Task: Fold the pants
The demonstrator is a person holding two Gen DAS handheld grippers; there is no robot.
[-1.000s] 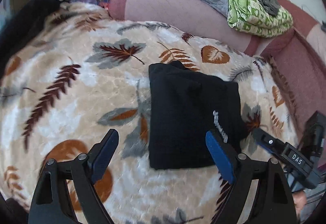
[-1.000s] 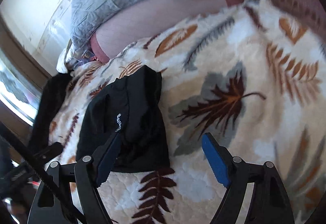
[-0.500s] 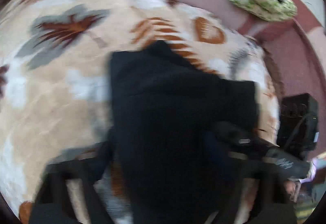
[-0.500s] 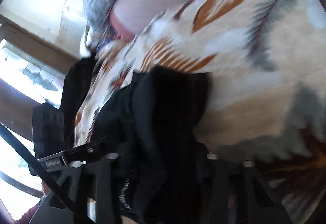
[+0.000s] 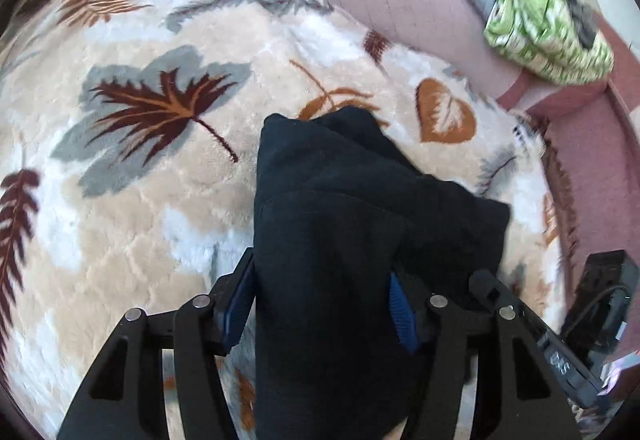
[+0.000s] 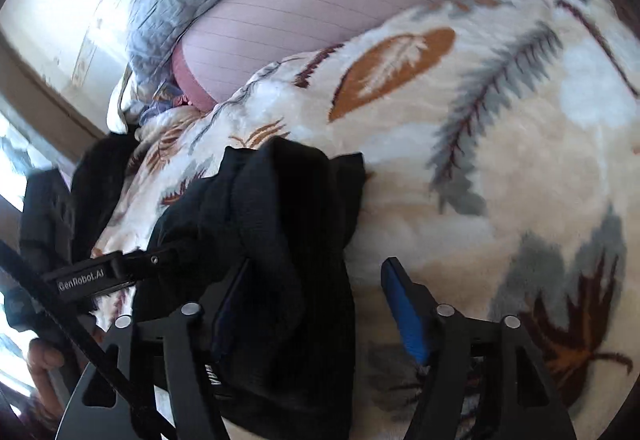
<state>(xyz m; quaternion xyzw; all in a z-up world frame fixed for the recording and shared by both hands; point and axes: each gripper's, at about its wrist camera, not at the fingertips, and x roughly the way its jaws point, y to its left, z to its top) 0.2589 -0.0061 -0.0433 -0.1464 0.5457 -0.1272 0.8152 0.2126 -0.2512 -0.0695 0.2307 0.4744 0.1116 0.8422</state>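
One pair of black pants [image 5: 328, 240] lies folded on one leaf-print blanket [image 5: 132, 208]. Two grippers, left [image 5: 320, 300] and right [image 6: 308, 292], each straddle the pants; whether either grips, I cannot tell.

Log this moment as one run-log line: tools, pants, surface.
left tool: straddles black pants | right tool: straddles pants, jaws apart | pants: folded bundle on leaf-print blanket | grip: unconfirmed
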